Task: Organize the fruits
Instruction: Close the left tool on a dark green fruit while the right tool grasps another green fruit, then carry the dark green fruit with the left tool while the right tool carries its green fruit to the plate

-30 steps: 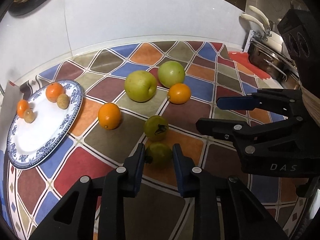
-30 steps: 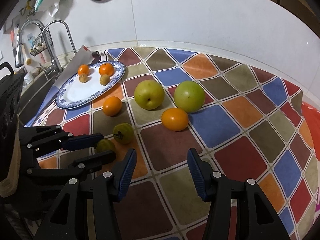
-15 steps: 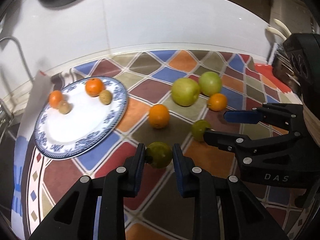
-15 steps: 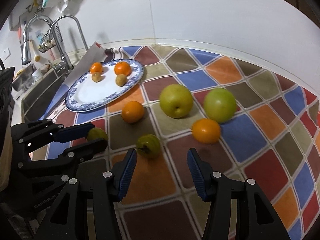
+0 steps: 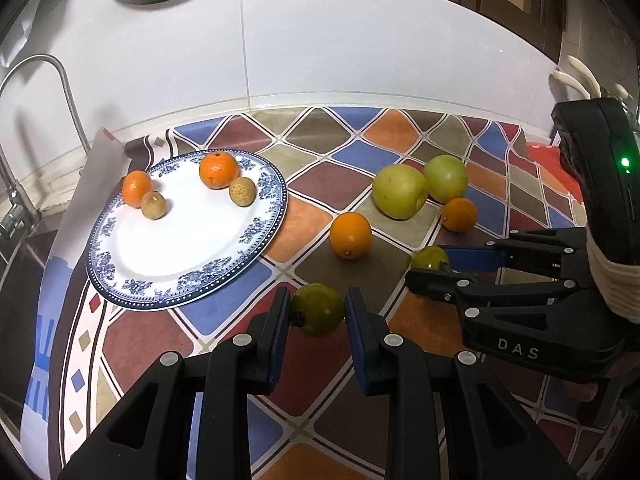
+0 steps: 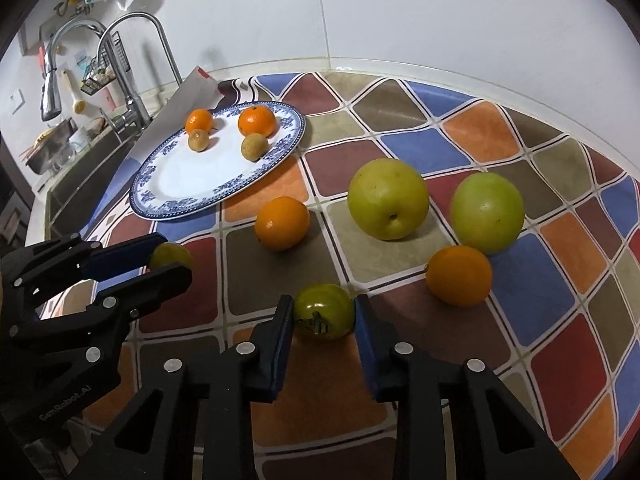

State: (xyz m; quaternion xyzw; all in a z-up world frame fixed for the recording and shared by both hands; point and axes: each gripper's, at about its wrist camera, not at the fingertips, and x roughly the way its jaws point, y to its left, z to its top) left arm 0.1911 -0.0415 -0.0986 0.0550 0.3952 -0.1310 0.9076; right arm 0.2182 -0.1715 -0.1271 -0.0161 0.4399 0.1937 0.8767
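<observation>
Right hand-held gripper [image 6: 324, 320] closed on green tomato [image 6: 324, 316]; orange [image 6: 282, 223] beyond.

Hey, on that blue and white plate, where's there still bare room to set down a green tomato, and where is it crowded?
The plate is bare across its near and middle part, bordered by the blue rim toward the grippers. Its far side is crowded: two tangerines and two small brown fruits sit there. Off the plate, the orange and two green apples cluster on the cloth.
</observation>
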